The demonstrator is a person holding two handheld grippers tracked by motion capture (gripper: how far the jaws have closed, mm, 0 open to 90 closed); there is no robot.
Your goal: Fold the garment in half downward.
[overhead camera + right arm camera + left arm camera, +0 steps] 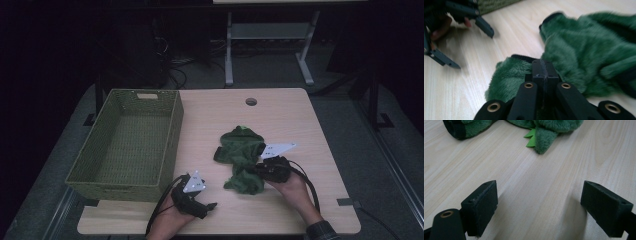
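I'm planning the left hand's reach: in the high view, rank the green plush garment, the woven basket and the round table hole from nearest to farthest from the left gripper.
1. woven basket, just left of the left gripper.
2. green plush garment, to its right.
3. round table hole, near the far edge.

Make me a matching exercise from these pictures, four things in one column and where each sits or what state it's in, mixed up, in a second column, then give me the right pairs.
Things:
1. woven basket
2. green fleece garment
3. left gripper
4. right gripper

Places or states:
A. jaws wide apart above bare wood
B. at the table's left side, nothing inside
C. jaws together at the edge of the fleece
D. crumpled on the middle of the table

Pairs: 1-B, 2-D, 3-A, 4-C
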